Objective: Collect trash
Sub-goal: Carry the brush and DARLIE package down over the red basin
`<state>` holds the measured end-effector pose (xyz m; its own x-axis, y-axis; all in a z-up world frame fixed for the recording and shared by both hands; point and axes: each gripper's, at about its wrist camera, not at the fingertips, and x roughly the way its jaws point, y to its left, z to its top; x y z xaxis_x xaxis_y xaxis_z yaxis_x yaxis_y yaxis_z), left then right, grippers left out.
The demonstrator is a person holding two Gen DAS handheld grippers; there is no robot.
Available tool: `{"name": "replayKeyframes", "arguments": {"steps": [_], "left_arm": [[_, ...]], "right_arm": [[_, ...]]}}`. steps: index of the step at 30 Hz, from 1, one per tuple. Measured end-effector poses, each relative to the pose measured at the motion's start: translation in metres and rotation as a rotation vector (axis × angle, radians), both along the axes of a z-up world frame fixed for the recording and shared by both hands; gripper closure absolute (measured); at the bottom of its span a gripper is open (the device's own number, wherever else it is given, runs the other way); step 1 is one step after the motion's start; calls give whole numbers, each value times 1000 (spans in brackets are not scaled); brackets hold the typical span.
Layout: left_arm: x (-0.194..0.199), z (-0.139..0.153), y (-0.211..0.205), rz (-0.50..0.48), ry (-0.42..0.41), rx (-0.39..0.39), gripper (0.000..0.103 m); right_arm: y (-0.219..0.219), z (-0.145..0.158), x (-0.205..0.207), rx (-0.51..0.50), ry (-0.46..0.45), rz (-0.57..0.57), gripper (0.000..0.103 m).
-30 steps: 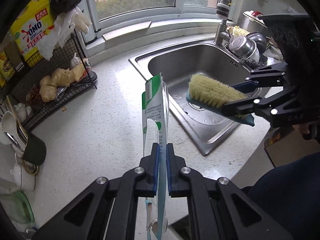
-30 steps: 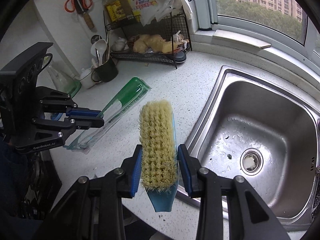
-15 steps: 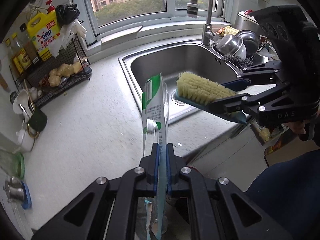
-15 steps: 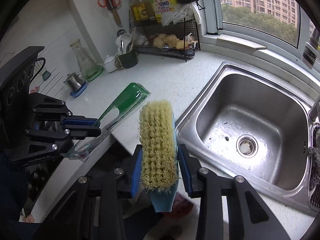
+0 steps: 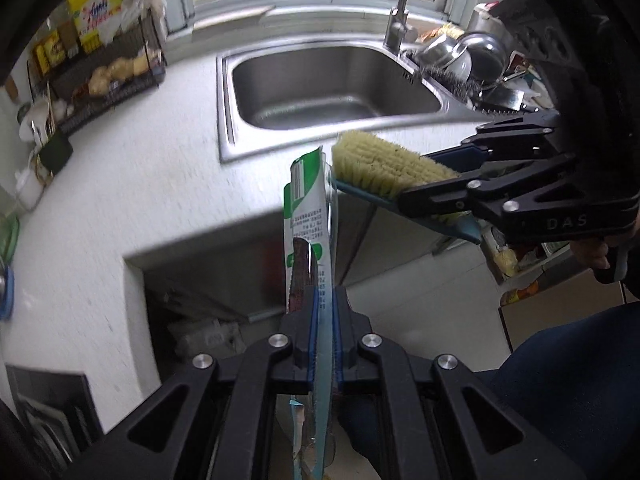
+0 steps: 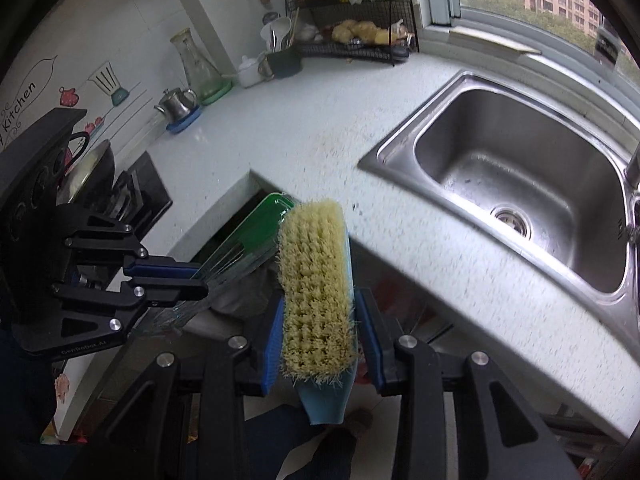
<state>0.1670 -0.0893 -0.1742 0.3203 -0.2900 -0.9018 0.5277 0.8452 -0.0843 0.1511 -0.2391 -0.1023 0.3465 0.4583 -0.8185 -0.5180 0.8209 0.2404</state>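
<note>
My left gripper (image 5: 323, 312) is shut on a flat green-and-white plastic package (image 5: 308, 216), which stands on edge between the pads. In the right wrist view the same package (image 6: 256, 232) juts out of the left gripper (image 6: 196, 280) at the left. A scrub brush (image 6: 316, 284) with pale yellow bristles and a blue back is clamped in my right gripper (image 6: 320, 344). From the left wrist view that brush (image 5: 384, 168) sticks out of the right gripper (image 5: 432, 196) just right of the package top. Both grippers hang off the counter's front edge, above the floor.
The white speckled counter (image 6: 304, 128) holds a steel sink (image 6: 520, 168) with a tap (image 5: 400, 12). A black wire rack (image 6: 356, 36) with ginger, a kettle (image 6: 176, 102), a glass carafe (image 6: 196, 64) and a stove (image 6: 132, 192) line the back left. Dishes (image 5: 468, 56) crowd the sink's right.
Both grippers have pulled back from above the counter and sink to beyond its front edge, each keeping its load. The cabinet gap and floor now show below them.
</note>
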Motion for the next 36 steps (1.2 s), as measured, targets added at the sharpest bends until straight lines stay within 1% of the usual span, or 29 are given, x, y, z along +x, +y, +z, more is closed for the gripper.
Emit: {"name": "replayKeyframes", "arguments": {"steps": [3, 5, 8, 10, 14, 17, 18, 24, 27, 29, 33, 34, 36], "left_arm": [[-10, -16, 1, 25, 26, -6, 97], [-15, -30, 1, 41, 51, -21, 97], [-23, -53, -1, 59, 85, -24, 97], [-25, -73, -1, 65, 117, -23, 97], [-26, -113, 4, 80, 174, -56, 97], [-26, -145, 9, 89, 209, -76, 97], [-26, -161, 11, 89, 226, -88, 97], [-23, -242, 7, 78, 289, -78, 97], [-20, -288, 6, 78, 317, -71, 97], [-17, -314, 4, 80, 340, -68, 97], [-6, -378, 0, 91, 373, -55, 97], [-4, -388, -1, 93, 375, -53, 97], [4, -411, -3, 100, 386, -55, 97]], "right_arm": [[4, -16, -4, -22, 30, 0, 70], [5, -27, -8, -27, 54, 3, 70], [9, -46, -12, -49, 85, 3, 70], [13, -60, -15, -57, 114, 0, 70], [20, -92, -22, -73, 170, -5, 70], [28, -120, -26, -94, 197, -1, 70], [30, -127, -25, -97, 207, -1, 70], [38, -198, -12, -123, 271, -32, 70], [36, -241, -2, -142, 295, -54, 70], [36, -269, 4, -151, 311, -66, 70], [33, -329, 17, -174, 317, -78, 70], [32, -339, 17, -173, 324, -80, 70], [31, -370, 23, -173, 346, -87, 70]]}}
